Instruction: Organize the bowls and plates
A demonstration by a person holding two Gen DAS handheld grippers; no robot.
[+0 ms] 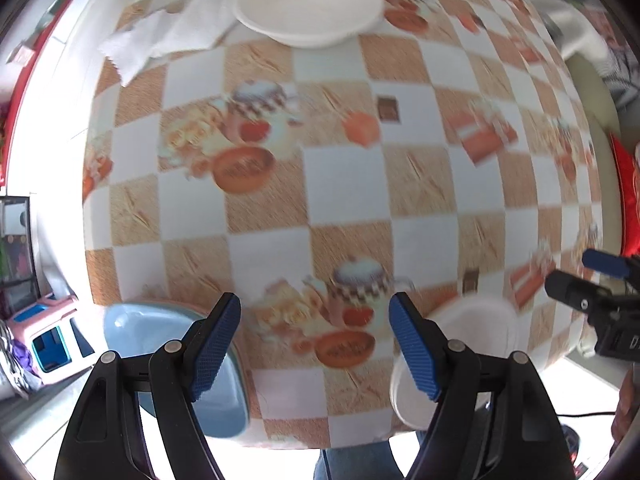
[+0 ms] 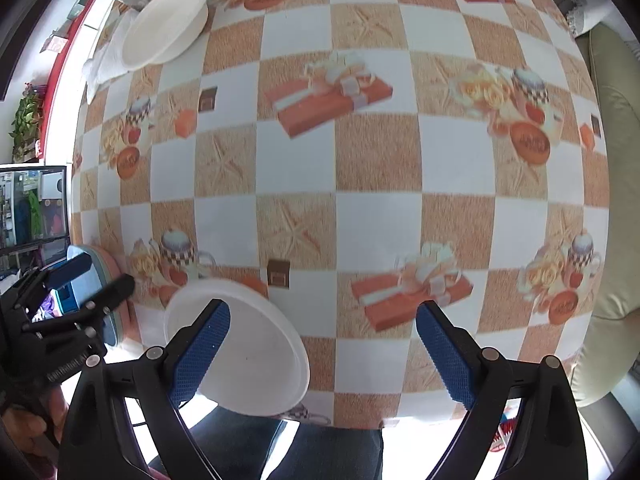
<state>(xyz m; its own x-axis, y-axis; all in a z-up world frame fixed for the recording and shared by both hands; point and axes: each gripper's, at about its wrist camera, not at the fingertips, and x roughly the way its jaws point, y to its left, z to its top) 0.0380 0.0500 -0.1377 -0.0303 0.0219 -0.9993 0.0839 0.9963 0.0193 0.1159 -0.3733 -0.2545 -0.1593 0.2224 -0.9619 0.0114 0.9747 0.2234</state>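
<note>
— Both grippers: your left gripper (image 1: 315, 344) and right gripper (image 2: 323, 354) have jaws apart, nothing btwn them.

— Where's the white plate (image 2: 240, 346)?

— Flat, face up at the near table (image 2: 376, 160) edge; your right gripper's left finger is over it. Round, so no long axis.

— And the others?

— Blue dish (image 1: 160, 344) sits by your left gripper's left finger, clearest in left view. White bowl (image 1: 308, 4) is upright at the far side, well apart from both, on a white cloth (image 1: 160, 40).

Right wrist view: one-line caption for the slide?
Open right gripper above a white plate at the checkered table's near edge.
</note>
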